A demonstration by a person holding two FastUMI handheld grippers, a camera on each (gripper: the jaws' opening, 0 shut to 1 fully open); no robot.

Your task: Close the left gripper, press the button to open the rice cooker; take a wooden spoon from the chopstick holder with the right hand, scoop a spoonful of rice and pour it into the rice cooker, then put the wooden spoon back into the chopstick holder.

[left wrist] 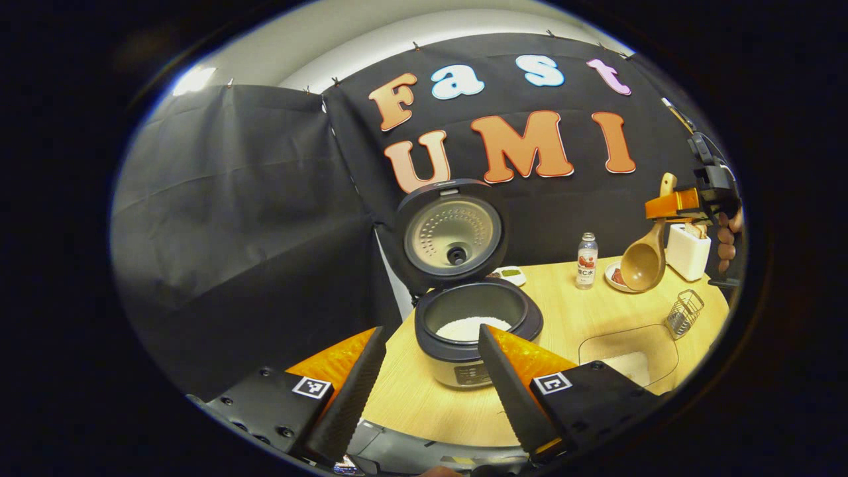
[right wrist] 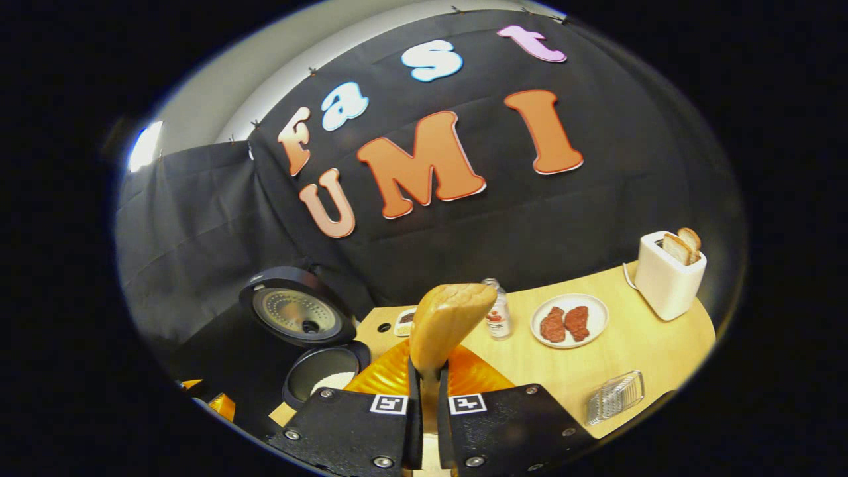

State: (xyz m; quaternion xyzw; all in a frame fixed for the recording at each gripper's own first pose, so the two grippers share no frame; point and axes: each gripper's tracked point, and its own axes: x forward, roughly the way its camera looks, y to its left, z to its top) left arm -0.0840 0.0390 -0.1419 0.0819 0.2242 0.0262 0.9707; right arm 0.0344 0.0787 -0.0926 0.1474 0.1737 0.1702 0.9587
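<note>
- Wooden spoon [right wrist: 442, 324] clamped by its handle in the right gripper [right wrist: 428, 391], bowl raised above the bench [right wrist: 636, 351]; looks carried, no rice visible in it.
- Rice cooker [left wrist: 474, 331] lid up, rice inside.
- Left gripper [left wrist: 430, 377] released, jaws spread, hanging before the cooker.
- Wire holder [left wrist: 684, 313], bottle [left wrist: 586, 260], toaster [left wrist: 689, 250], meat plate [right wrist: 568, 321] nearby.

Little can be read. The small bottle [left wrist: 586, 260], at right of centre in the left gripper view, carries a label with print too small to make out. The rice cooker [left wrist: 474, 331] near the lower middle has a front panel with marks too blurred to read. Each gripper body bears a square black-and-white coded marker, a pattern and not lettering, near the bottom of both views.
</note>
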